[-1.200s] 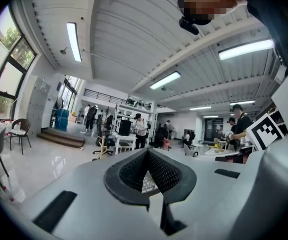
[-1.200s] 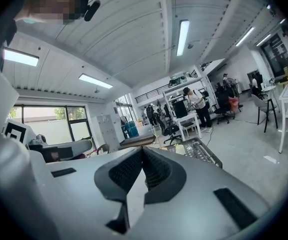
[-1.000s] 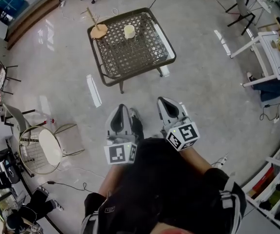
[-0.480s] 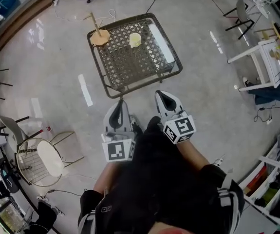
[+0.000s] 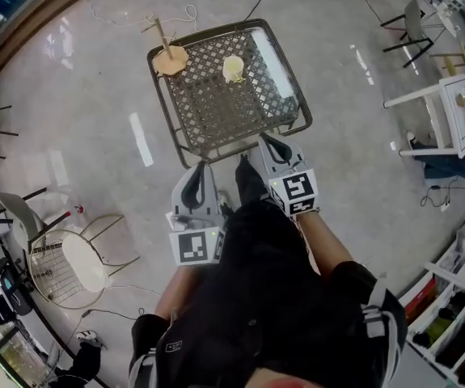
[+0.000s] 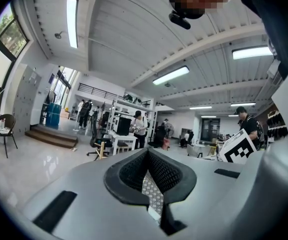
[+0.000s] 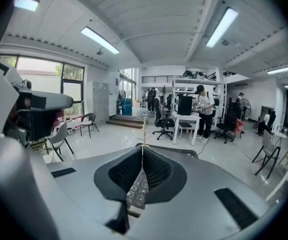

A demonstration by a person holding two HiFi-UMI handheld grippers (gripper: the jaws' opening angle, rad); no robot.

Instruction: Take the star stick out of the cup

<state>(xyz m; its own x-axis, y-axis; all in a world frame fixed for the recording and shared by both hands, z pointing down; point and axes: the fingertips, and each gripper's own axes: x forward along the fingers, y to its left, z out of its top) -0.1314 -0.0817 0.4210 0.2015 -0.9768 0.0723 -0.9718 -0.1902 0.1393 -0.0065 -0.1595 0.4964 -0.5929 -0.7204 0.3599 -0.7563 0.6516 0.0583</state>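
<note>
Claws: left claw (image 5: 202,169) and right claw (image 5: 268,142) sit side by side in the lower middle of the head view, held out in front of the person's dark clothing. The left gripper view shows its two jaws closed tip to tip with nothing gripped; the right gripper view shows the same, jaws together and empty.

Right claw tip lies at the near edge of the lattice worktop (image 5: 216,107), which fills the upper centre of the frame. Left claw is over the floor, just short of that edge.

Cup (image 5: 234,68), pale yellow, stands upright on the lattice toward the far side, well apart from both claws. Star stick: too small to make out in the cup from the head view.

Wooden stand (image 5: 170,56), a round disc with a thin post, sits at the worktop's far left corner. Wire chair (image 5: 66,257) at lower left on the floor.
</note>
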